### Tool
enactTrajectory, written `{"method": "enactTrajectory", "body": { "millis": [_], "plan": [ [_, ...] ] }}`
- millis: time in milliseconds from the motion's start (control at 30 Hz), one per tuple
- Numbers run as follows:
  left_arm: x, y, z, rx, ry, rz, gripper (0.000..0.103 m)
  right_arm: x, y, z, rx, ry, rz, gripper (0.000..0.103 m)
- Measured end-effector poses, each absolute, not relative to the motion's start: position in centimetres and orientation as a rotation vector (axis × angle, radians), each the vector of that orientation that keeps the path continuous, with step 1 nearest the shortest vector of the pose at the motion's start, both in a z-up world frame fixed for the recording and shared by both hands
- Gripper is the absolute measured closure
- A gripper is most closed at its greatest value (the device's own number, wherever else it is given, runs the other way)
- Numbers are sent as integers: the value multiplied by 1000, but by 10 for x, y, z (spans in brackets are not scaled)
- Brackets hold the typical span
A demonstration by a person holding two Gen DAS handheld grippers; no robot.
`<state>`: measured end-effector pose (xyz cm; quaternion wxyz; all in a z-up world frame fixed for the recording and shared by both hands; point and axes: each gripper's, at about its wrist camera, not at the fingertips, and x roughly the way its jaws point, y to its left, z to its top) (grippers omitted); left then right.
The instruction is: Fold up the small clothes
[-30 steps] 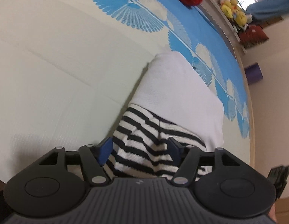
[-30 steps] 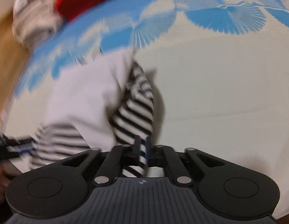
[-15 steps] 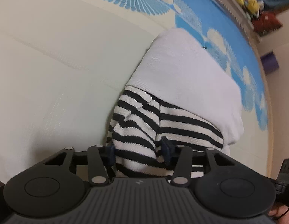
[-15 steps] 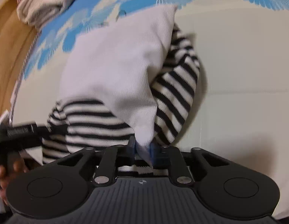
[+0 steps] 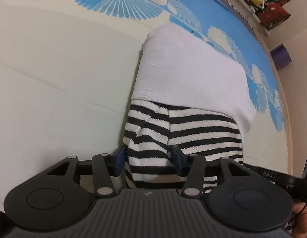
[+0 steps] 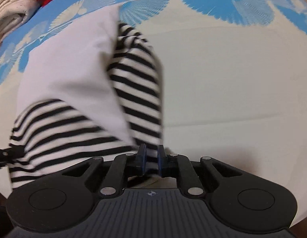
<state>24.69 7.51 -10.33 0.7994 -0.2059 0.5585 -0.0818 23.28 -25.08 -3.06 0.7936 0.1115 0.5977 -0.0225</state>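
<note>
The bed (image 5: 54,79) carries everything: a pale cover with a blue fan-patterned band along its far edge. On the pale part, just short of that band, lies the garment (image 5: 185,75), a small piece with a plain white body and black-and-white striped sleeves (image 5: 193,130). Its long axis runs from the near edge of the bed toward the blue band, so it stretches straight away from both claws, the white body beyond and the striped cloth nearest.

The left claw (image 5: 148,159) sits at the garment's near-left corner. Its jaws stand partly apart and are opening slightly, with a bunched fold of striped cloth filling the gap between them; the pads appear to press on that fold on both sides.

The right claw (image 6: 151,159) sits at the near-right corner, seen at the edge of the left view (image 5: 272,175). Its jaws are closing, already nearly together, and pinch a thin bit of striped cloth (image 6: 133,91) where the white flap (image 6: 74,67) comes down to a point.

Both claws are equally near, one at each near corner. Judging from this, the coming fold would carry the near end away along the long axis toward the blue band.
</note>
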Motion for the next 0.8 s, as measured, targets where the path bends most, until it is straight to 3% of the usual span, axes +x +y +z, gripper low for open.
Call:
{"method": "enactTrajectory", "body": {
  "millis": [167, 267, 300, 333, 400, 533, 600, 733, 800],
  "plan": [
    [234, 69, -86, -357, 1116, -213, 50, 221, -259, -8, 346, 1158, -14, 91],
    [236, 62, -106, -259, 1195, -172, 40, 220, -255, 8, 359, 1044, 30, 90],
    [234, 65, -106, -256, 1194, -163, 39, 220, -253, 8, 360, 1036, 27, 81],
    [233, 66, -105, -255, 1187, -161, 39, 221, -250, 4, 355, 1049, 23, 62],
    [228, 66, -97, -215, 1154, -157, 39, 226, -243, -10, 299, 1138, 39, 50],
    [211, 49, -82, -64, 1054, -157, 38, 219, -228, -28, 76, 1244, 24, 49],
    [198, 40, -72, 33, 978, -146, 34, 214, -232, -19, 47, 1199, -24, 49],
    [169, 21, -42, 238, 775, -122, 17, 188, -240, 18, -3, 1028, -114, 48],
    [159, 20, -24, 250, 703, -90, 16, 169, -237, 44, -32, 897, -106, 45]
  ]
}}
